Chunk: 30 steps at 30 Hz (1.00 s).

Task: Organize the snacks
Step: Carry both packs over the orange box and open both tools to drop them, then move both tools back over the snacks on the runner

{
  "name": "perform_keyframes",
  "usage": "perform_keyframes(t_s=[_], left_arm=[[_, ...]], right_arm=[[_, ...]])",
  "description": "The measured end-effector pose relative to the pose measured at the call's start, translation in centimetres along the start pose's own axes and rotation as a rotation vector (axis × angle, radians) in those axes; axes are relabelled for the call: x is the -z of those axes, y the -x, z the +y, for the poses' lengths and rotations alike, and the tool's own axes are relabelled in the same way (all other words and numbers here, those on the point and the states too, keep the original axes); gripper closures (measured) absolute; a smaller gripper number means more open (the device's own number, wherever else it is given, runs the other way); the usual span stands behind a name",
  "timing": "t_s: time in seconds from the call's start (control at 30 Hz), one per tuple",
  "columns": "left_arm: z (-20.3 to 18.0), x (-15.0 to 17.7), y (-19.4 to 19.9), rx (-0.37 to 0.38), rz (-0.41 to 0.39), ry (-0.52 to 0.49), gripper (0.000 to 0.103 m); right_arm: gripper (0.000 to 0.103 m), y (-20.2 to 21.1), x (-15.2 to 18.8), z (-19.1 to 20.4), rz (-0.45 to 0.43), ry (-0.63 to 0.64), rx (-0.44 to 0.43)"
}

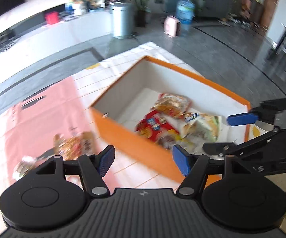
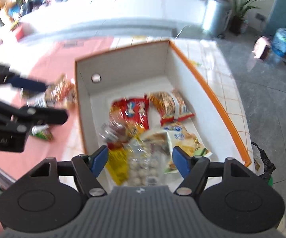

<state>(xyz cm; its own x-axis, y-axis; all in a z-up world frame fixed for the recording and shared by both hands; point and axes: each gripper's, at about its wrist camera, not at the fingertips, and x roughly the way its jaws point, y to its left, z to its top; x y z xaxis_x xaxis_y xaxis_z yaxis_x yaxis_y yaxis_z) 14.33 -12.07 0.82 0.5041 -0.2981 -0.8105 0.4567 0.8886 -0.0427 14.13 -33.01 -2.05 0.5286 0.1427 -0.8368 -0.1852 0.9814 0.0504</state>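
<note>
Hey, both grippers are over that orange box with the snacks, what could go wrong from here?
1. The open left gripper hangs above the near wall of the white-lined orange cardboard box; dropping low might knock or shove the box.
2. The right gripper, also open, hovers near the left one, so the two may collide.
3. The loose orange-patterned snack packet and small green packet lie outside on the pink tablecloth, and could get swept aside or missed.

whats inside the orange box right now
Inside the orange box: a red snack bag, an orange-brown packet, a pale chip bag and a clear bag of round pieces, piled up. Whatever lies beneath them is covered.
</note>
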Motion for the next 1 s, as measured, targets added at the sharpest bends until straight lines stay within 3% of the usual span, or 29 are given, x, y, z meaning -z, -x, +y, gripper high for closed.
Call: perform_keyframes(t_s=[0.27, 0.4, 0.6, 1.0], left_arm=[[4.3, 4.7, 2.7, -0.085, -0.009, 0.118, 0.025], [7.0, 6.9, 3.8, -0.092, 0.001, 0.229, 0.025], [10.6, 9.4, 5.1, -0.131, 0.004, 0.307, 0.025], [14.7, 11.1, 4.6, -0.076, -0.010, 0.426, 0.025]], right_arm=[[0.034, 1.3, 2.2, 5.7, -0.133, -0.105, -0.028], [0.034, 1.5, 3.1, 8.8, -0.165, -0.133, -0.046], [0.034, 0.1, 4.3, 12.3, -0.146, -0.185, -0.096], [0.034, -3.2, 2.9, 16.5, -0.116, -0.142, -0.061]])
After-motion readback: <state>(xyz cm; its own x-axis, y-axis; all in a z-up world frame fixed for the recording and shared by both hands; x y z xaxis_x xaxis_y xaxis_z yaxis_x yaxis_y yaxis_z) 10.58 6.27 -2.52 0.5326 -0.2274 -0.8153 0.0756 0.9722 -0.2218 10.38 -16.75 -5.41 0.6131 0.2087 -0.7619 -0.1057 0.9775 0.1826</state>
